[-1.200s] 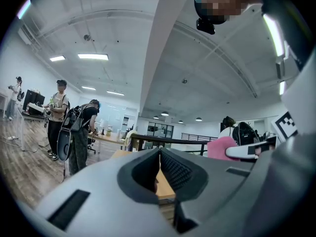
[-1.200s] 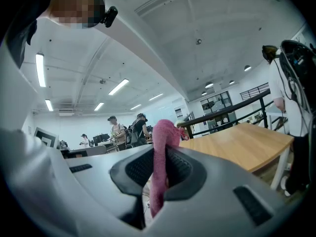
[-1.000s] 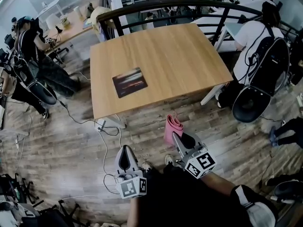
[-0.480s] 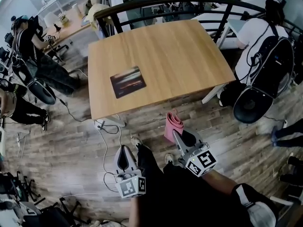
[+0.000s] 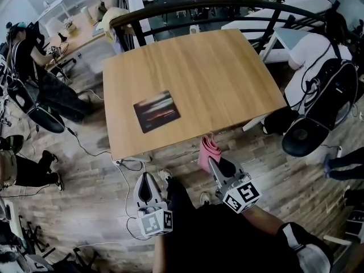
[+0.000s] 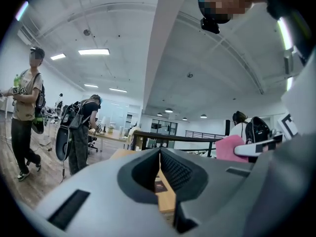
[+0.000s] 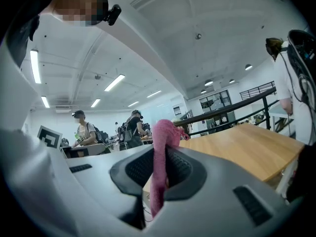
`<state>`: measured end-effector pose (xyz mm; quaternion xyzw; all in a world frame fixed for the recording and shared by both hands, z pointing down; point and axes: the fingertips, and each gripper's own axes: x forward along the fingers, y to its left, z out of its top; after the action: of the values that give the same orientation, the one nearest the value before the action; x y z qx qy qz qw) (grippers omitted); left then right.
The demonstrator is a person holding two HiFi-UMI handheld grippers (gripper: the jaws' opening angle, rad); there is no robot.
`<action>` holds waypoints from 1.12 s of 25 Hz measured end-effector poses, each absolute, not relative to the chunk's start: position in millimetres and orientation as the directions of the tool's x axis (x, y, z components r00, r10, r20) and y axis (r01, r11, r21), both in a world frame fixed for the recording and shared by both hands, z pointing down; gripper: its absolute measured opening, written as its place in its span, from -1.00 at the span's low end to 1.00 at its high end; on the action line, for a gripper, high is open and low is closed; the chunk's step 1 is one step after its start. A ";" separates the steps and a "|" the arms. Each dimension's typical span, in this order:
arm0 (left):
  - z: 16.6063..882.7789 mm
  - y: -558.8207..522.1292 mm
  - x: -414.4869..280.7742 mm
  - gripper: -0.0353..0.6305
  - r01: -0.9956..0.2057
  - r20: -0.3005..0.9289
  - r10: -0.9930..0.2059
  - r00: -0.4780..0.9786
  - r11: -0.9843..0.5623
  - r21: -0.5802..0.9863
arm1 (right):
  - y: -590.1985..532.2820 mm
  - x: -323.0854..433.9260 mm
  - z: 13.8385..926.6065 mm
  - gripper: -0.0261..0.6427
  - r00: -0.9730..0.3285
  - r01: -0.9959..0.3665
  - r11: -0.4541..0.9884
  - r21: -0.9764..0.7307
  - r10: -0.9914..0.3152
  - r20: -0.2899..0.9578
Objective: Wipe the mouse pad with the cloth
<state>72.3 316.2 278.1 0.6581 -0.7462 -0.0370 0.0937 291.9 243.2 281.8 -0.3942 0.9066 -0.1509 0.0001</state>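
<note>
A dark mouse pad (image 5: 157, 111) with a blurred print lies flat on the wooden table (image 5: 222, 78), near its front left corner. My right gripper (image 5: 215, 165) is shut on a folded pink cloth (image 5: 208, 151), held over the floor just short of the table's front edge. In the right gripper view the pink cloth (image 7: 161, 162) stands pinched between the jaws. My left gripper (image 5: 146, 185) is shut with nothing in it, lower left of the cloth, over the floor. A sliver of the mouse pad (image 6: 161, 186) shows through its jaws.
A black railing (image 5: 227, 7) runs behind the table. A seated person with a backpack (image 5: 321, 75) is at the right, and people stand by desks (image 5: 34, 61) at the left. Cables (image 5: 122, 164) trail across the wooden floor under the table's front edge.
The head view has shifted, so the table and mouse pad sit slightly lower and nearer in the frame. Both grippers keep their places, the right one still holding the cloth.
</note>
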 end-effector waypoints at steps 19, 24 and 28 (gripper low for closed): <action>304.1 186.1 -77.1 -0.82 -0.979 0.174 -0.984 0.024 0.012 0.203 | 122.2 137.9 285.0 -0.76 -0.628 -0.774 0.583 -0.246 -0.756 0.183; 317.6 158.6 -99.9 -0.82 -0.983 0.219 -0.973 0.077 -0.037 0.182 | 101.8 116.5 288.1 -0.76 -0.601 -0.795 0.558 -0.238 -0.778 0.185; 331.6 137.4 -108.8 -0.82 -0.985 0.246 -0.961 0.126 -0.092 0.147 | 89.1 104.2 290.2 -0.76 -0.591 -0.803 0.551 -0.229 -0.785 0.187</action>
<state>-108.8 137.4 331.6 0.7376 -0.6596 0.0430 0.1381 104.2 89.1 290.2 -0.4510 0.8800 -0.1459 -0.0313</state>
